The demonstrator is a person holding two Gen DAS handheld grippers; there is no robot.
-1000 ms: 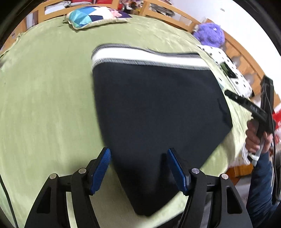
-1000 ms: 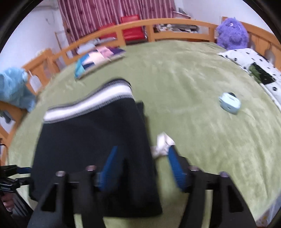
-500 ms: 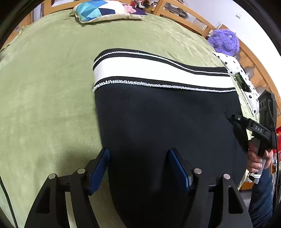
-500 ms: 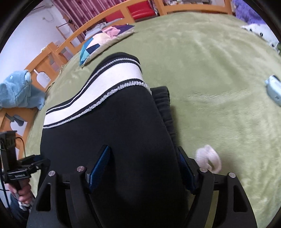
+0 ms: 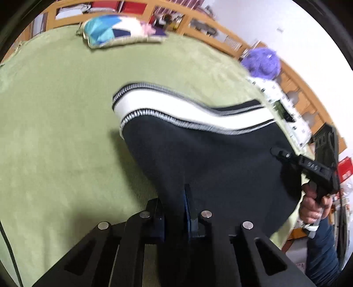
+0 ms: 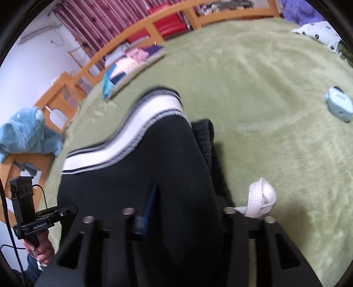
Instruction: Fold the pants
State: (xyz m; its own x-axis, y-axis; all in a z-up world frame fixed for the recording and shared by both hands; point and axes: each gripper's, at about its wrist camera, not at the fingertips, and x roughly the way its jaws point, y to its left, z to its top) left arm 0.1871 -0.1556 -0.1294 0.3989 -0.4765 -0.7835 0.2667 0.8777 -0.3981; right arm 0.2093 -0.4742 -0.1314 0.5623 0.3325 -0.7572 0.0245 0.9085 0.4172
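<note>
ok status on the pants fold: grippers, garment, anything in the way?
Left gripper shut on pants near edge. Right gripper closing, same pants between its jaws. White drawstring trails right. Blanket ahead unobstructed.

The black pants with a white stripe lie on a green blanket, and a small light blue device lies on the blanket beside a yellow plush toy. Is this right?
Not quite. The plush toy is purple, not yellow, as the right wrist view shows. The pants, the green blanket and the light blue device are as you say.

Left gripper (image 5: 176, 205) clamped on black pants (image 5: 216, 159) edge atop green blanket (image 5: 55, 132); right gripper (image 5: 284, 154) at pants' far side.
</note>
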